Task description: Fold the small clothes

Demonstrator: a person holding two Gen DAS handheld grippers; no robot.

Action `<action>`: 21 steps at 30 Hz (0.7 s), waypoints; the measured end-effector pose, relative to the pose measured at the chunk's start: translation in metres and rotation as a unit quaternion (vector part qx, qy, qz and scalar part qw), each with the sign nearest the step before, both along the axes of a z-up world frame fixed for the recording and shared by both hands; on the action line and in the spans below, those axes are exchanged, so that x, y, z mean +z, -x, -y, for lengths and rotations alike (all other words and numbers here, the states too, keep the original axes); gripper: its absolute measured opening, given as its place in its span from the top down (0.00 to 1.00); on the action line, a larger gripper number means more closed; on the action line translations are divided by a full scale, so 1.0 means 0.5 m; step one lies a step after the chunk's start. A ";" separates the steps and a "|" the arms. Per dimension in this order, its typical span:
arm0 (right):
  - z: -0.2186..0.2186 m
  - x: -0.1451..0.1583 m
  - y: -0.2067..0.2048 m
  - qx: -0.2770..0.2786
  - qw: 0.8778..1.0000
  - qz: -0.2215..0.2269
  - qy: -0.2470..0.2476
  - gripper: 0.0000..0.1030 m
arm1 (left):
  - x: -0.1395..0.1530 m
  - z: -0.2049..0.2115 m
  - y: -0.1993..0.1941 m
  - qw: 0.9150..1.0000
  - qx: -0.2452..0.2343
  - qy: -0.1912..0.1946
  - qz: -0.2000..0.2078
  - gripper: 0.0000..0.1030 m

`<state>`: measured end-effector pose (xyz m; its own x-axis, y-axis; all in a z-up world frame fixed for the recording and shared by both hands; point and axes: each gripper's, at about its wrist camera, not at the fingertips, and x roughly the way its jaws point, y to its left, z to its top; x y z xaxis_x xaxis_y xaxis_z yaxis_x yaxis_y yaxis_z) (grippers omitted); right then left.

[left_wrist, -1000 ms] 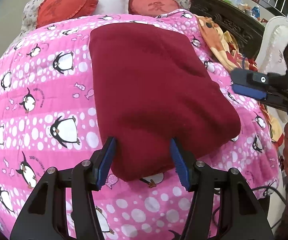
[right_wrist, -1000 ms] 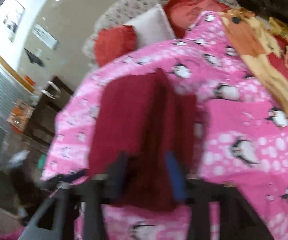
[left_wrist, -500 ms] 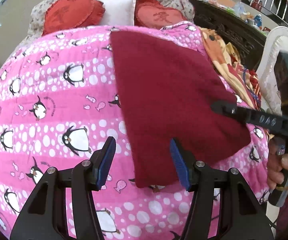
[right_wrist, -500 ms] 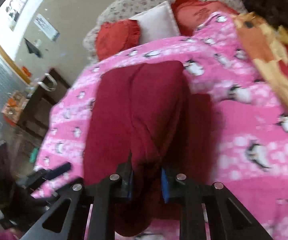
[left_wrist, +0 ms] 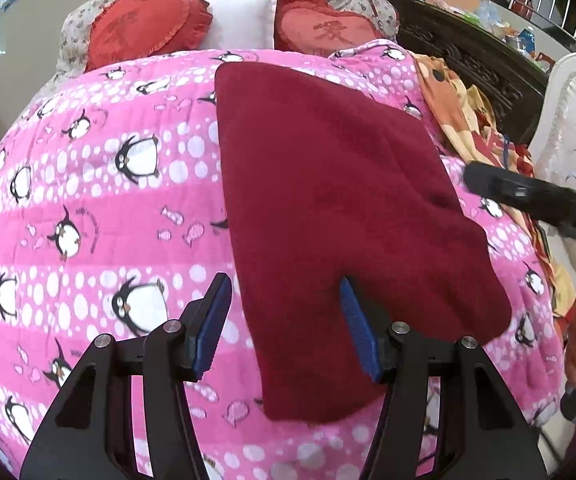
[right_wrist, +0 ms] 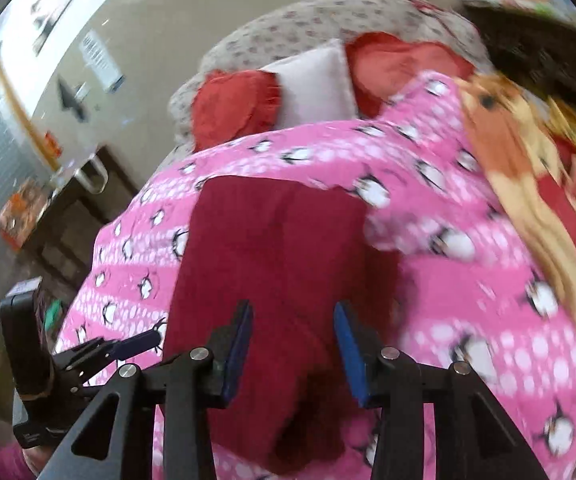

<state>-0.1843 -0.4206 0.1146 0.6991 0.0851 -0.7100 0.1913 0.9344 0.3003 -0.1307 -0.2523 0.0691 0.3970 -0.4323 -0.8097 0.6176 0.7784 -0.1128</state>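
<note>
So there's a dark red fleecy garment [left_wrist: 328,208] folded into a flat slab, lying on a pink quilted bedspread with penguins and white dots [left_wrist: 87,208], a bit right of the middle of the bed. The left gripper [left_wrist: 285,324] has its blue-padded fingers spread wide with nothing between them, hanging over the near edge of the cloth; its right pad sits over the fabric, but I can't tell if it's touching. The right gripper [right_wrist: 294,348] is spread apart too, holding nothing, hovering above the near end of the same red cloth [right_wrist: 271,264]. That view is blurry, so the fine detail is lost. At the head of the bed there are two red heart-shaped ruffled cushions [left_wrist: 143,24] with a plain white pillow [left_wrist: 239,20] wedged between them. An orange and yellow patterned blanket [left_wrist: 460,112] lies along the right side, just beside the pink spread.
</note>
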 end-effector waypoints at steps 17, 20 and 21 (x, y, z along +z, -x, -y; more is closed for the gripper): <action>0.025 -0.067 -0.088 -0.006 0.997 -0.070 0.021 0.69 | -0.028 0.028 -0.036 1.000 0.013 -0.003 -0.006 0.38; 0.004 -0.041 -0.043 -0.001 0.998 -0.053 0.020 0.69 | -0.028 0.026 -0.033 1.000 0.014 -0.004 -0.005 0.38; -0.003 -0.037 -0.031 0.000 0.999 -0.050 0.019 0.69 | -0.028 0.025 -0.033 1.000 0.015 -0.003 -0.006 0.38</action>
